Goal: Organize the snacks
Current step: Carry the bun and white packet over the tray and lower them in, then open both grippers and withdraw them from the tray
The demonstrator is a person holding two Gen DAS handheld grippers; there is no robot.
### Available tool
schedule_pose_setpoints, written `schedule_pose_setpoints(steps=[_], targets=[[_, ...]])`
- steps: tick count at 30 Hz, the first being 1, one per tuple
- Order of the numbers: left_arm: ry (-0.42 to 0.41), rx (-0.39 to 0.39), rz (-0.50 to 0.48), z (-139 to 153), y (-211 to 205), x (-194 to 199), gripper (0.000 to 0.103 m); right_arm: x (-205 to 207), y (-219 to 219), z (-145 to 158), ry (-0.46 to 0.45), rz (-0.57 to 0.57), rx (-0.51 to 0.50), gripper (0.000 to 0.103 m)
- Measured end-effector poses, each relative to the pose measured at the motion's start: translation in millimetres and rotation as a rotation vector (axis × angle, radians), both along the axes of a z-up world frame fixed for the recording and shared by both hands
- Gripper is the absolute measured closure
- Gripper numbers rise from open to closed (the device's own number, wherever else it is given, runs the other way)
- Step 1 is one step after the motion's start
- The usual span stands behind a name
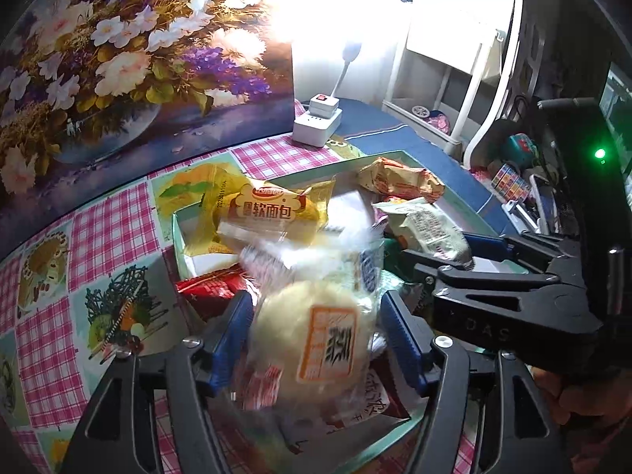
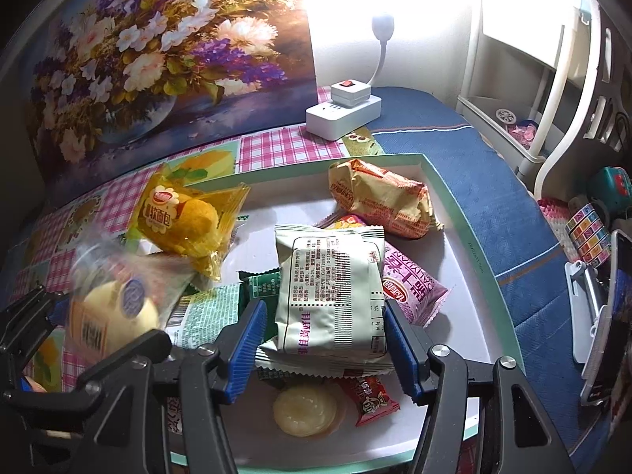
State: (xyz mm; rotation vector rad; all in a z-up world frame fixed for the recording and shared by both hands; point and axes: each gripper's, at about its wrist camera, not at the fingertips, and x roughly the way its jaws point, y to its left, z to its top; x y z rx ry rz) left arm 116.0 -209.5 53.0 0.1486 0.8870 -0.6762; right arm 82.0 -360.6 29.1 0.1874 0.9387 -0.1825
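A shallow white box with a green rim [image 2: 446,193] holds several snack packs. My left gripper [image 1: 318,335] is shut on a clear-wrapped pale round bun [image 1: 312,339] and holds it over the box's left side; the bun [image 2: 114,316] shows blurred in the right wrist view. My right gripper [image 2: 324,339] is shut on a pale green biscuit packet [image 2: 331,292] above the box; the packet also shows in the left wrist view [image 1: 426,229]. A yellow soft-bread pack [image 2: 185,221] leans on the box's left rim. An orange-tan pack [image 2: 383,197] and a purple pack [image 2: 410,288] lie inside.
The box sits on a pink checked tablecloth [image 1: 106,233] beside a blue cloth [image 2: 513,237]. A flower painting [image 1: 130,51] stands behind. A white power strip with a lamp [image 2: 343,110] is at the back. White shelves [image 2: 525,91] and clutter are at the right.
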Motion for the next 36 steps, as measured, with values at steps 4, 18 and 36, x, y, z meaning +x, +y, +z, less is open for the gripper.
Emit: schedule_pose_setpoints(steps=[4,18,36], targets=[[0.0,-0.001,-0.002,1.9,1.8,-3.3,0.034,0.2,1.9,-0.2,0.005,0.007,0.008,0.039],[-0.002,-0.08,0.056,15.8,39.6,-15.2,0.008,-17.9,-6.2,1.2,-0.009,0.015,0.075,0.013],[0.036,-0.015,0.323,-19.4,141.3,-62.7,0.008,-86.6,18.4,-0.3,-0.021,0.056,0.091,0.008]])
